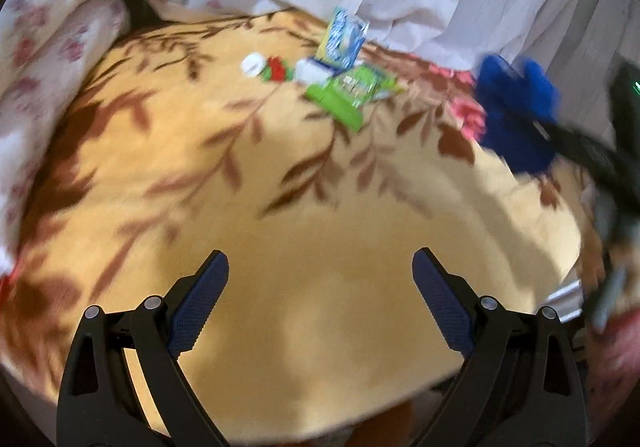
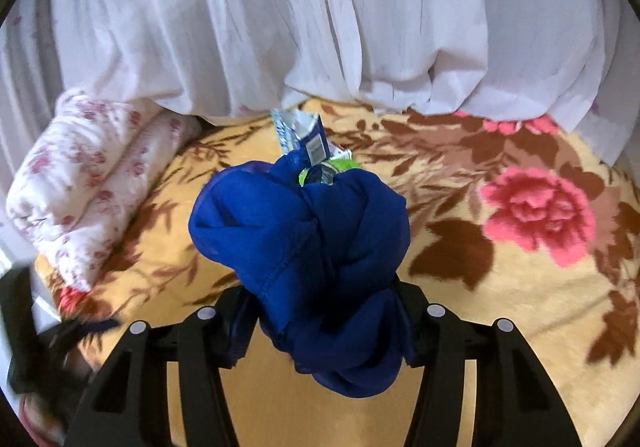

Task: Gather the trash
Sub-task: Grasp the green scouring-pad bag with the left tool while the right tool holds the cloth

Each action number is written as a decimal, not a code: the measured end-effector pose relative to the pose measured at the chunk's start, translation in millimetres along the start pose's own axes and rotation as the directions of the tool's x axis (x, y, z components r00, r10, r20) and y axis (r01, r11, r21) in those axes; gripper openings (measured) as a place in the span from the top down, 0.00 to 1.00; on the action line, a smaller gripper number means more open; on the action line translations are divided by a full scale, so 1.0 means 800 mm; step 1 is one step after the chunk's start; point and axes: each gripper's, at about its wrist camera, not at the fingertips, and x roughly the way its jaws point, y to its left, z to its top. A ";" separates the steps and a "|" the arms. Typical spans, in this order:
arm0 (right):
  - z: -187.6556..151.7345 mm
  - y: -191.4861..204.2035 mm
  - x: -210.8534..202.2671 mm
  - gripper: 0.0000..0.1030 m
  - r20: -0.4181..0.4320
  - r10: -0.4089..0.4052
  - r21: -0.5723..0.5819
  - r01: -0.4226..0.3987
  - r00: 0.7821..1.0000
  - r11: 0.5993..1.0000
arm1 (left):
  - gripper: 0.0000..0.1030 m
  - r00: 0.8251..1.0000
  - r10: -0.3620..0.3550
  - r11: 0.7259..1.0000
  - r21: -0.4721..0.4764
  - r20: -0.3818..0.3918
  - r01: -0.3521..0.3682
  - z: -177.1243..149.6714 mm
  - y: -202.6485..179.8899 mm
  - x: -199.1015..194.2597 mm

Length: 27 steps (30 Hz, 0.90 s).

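Observation:
A small pile of trash lies on the flowered blanket (image 1: 320,207) near the curtain: a blue and white wrapper (image 1: 342,37), a green wrapper (image 1: 346,93), a white cap (image 1: 253,64) and a red and green scrap (image 1: 276,70). My left gripper (image 1: 320,267) is open and empty, well short of the pile. My right gripper (image 2: 324,311) is shut on a bunched blue cloth bag (image 2: 304,231), held above the blanket; the bag also shows at the right of the left wrist view (image 1: 516,107). Behind the bag, the wrappers (image 2: 308,137) peek out.
A white curtain (image 2: 320,27) hangs along the far edge of the bed. A folded white quilt with pink flowers (image 2: 88,175) lies at the left. The blanket (image 2: 520,267) has large pink flowers and brown leaves.

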 end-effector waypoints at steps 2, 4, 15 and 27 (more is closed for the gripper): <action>-0.010 -0.003 -0.023 0.46 0.018 0.008 -0.001 -0.008 1.000 1.000 | 0.12 1.000 -0.026 1.000 -0.008 -0.002 0.026 0.020 -0.003 0.019; -0.019 -0.008 -0.040 0.46 0.027 0.021 -0.001 -0.021 0.999 1.000 | 0.12 0.998 -0.055 0.998 -0.027 -0.006 0.055 0.045 -0.007 0.045; -0.056 -0.042 -0.069 0.46 0.032 0.076 0.060 -0.077 0.997 0.995 | 0.12 0.998 0.049 0.996 0.077 -0.033 -0.047 0.152 -0.030 0.163; -0.054 -0.060 -0.049 0.46 0.033 0.110 0.097 -0.113 0.993 0.989 | 0.31 0.981 0.140 0.965 0.241 -0.137 -0.104 0.186 -0.048 0.245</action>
